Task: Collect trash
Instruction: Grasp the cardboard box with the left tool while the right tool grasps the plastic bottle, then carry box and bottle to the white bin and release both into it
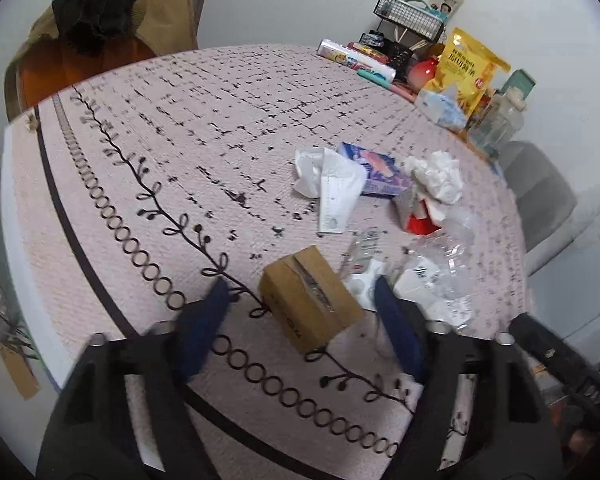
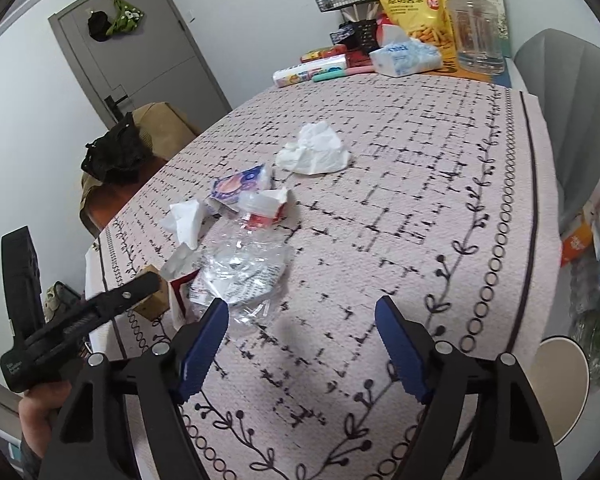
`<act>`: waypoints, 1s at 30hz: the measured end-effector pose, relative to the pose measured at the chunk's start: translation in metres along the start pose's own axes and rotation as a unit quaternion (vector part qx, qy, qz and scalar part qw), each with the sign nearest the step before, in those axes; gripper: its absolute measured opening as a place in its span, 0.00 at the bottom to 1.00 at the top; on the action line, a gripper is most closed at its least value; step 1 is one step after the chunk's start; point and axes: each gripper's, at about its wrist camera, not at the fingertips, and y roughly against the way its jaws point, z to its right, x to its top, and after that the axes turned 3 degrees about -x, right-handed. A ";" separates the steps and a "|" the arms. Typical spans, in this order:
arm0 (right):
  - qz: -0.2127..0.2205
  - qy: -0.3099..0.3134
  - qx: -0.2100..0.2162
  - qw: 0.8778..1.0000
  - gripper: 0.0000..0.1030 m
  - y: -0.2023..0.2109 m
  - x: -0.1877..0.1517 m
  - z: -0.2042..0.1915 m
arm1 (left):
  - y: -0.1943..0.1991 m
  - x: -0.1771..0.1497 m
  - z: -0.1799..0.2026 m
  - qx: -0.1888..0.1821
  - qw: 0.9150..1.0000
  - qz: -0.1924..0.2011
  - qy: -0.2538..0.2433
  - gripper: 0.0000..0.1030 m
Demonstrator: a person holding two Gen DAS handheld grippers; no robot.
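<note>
Both grippers hovered with fingers spread over the littered worktop [image 1: 148,128].
The left gripper [image 1: 300,300] straddled a small cardboard box [image 1: 310,298], its blue fingers [image 1: 204,320] apart and not pressing it. The right gripper [image 2: 300,332] stood wide, holding nothing, with crumpled clear plastic [image 2: 240,268] just beside its left finger and tissues [image 2: 314,150] farther off.

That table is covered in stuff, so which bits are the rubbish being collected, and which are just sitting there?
Rubbish to collect:
- small cardboard box
- crumpled tissues
- clear plastic wrapper
- torn purple packet
- red and white carton

Just sitting there, at the table's far end:
- yellow snack bag
- tissue pack
- clear jar
- wire basket
</note>
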 end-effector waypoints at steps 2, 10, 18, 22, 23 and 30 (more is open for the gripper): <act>-0.001 0.004 0.003 1.000 0.73 -0.003 0.003 -0.004 | 0.002 -0.001 -0.004 -0.003 1.000 -0.001 0.008 0.43; -0.008 0.013 0.016 1.000 0.73 -0.025 0.027 -0.021 | 0.017 0.000 -0.007 -0.008 1.000 0.011 0.014 0.34; -0.025 -0.014 0.025 0.999 0.72 -0.056 0.051 -0.031 | 0.027 0.007 -0.010 -0.006 0.999 0.035 0.022 0.34; -0.054 -0.015 0.029 0.998 0.60 -0.074 0.057 -0.038 | 0.031 0.010 -0.011 -0.006 0.999 0.042 0.023 0.34; -0.061 -0.022 0.028 0.998 0.48 -0.077 0.058 -0.037 | 0.032 0.010 -0.010 -0.006 0.999 0.044 0.022 0.34; -0.045 -0.046 0.052 0.997 0.31 -0.055 0.058 -0.026 | 0.039 0.010 -0.003 -0.012 0.998 0.052 0.018 0.34</act>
